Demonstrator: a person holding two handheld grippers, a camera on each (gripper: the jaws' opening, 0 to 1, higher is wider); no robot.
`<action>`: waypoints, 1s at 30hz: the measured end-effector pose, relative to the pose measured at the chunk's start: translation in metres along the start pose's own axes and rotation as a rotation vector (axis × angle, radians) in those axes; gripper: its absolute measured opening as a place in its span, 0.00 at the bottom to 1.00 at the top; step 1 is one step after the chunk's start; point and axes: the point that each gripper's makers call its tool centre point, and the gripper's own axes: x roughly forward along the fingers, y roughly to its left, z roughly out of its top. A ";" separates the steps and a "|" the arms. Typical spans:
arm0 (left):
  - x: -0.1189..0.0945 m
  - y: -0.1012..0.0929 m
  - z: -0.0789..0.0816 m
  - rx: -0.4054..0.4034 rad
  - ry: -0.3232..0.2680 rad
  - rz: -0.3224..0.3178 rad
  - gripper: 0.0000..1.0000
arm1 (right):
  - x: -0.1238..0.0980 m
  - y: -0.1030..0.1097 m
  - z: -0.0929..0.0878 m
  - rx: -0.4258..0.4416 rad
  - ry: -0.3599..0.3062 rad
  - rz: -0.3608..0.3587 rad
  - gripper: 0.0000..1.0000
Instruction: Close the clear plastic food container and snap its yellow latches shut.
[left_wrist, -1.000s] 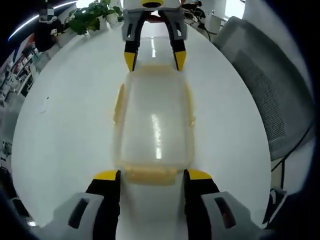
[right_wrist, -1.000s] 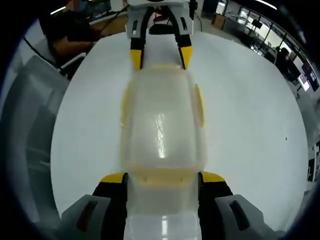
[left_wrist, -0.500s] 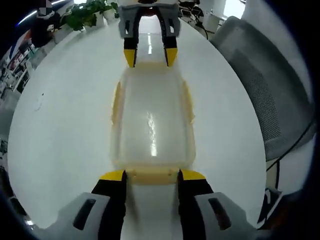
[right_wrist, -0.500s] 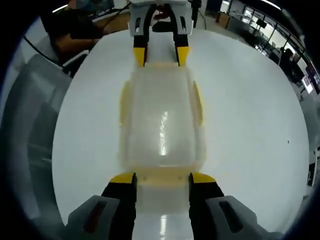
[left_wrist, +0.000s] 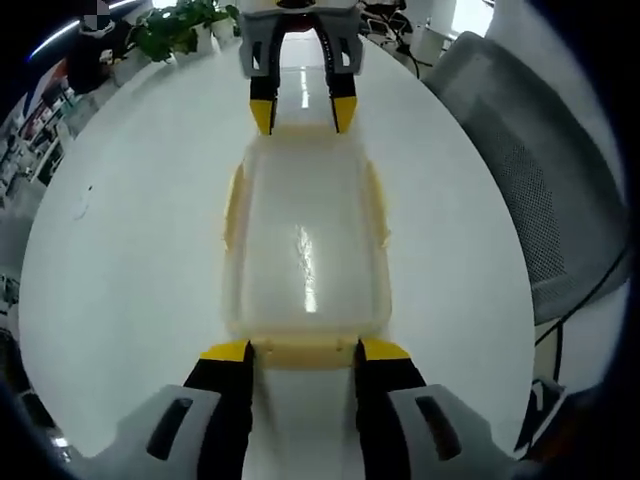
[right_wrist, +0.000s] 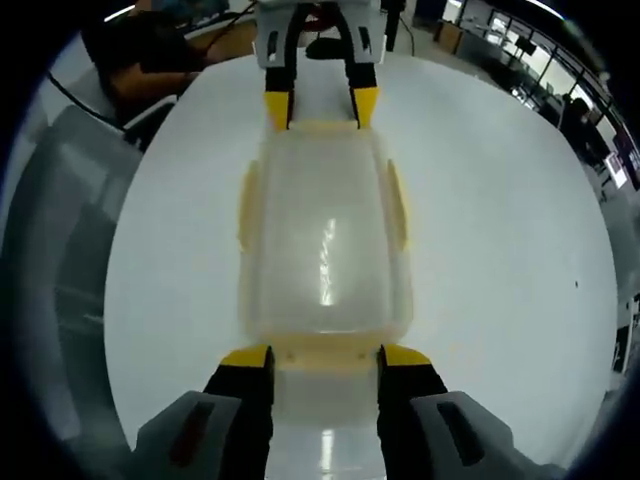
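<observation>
Container (left_wrist: 305, 245) sits lid-on in the middle of the white table (left_wrist: 130, 220), a gripper at each end; left gripper (left_wrist: 304, 352) and right gripper (right_wrist: 325, 357) hold their fingers parted astride the yellow end latches, apparently mid-press, side latches look down

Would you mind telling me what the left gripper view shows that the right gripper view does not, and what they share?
The left gripper view alone shows potted plants at the table's far edge and a grey mesh chair. The right gripper view alone shows a seated person and office desks. Both show the clear container on the white table, a gripper at its near end and one at its far end.
</observation>
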 end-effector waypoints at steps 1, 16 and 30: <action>0.000 0.000 0.000 0.001 0.005 0.000 0.39 | 0.000 0.000 0.000 0.001 0.000 0.000 0.39; 0.000 0.000 -0.001 -0.024 0.013 0.002 0.39 | 0.001 0.000 0.000 0.008 -0.015 0.000 0.40; 0.000 -0.001 -0.001 -0.030 0.004 -0.007 0.39 | 0.001 0.000 0.000 0.004 -0.013 0.002 0.40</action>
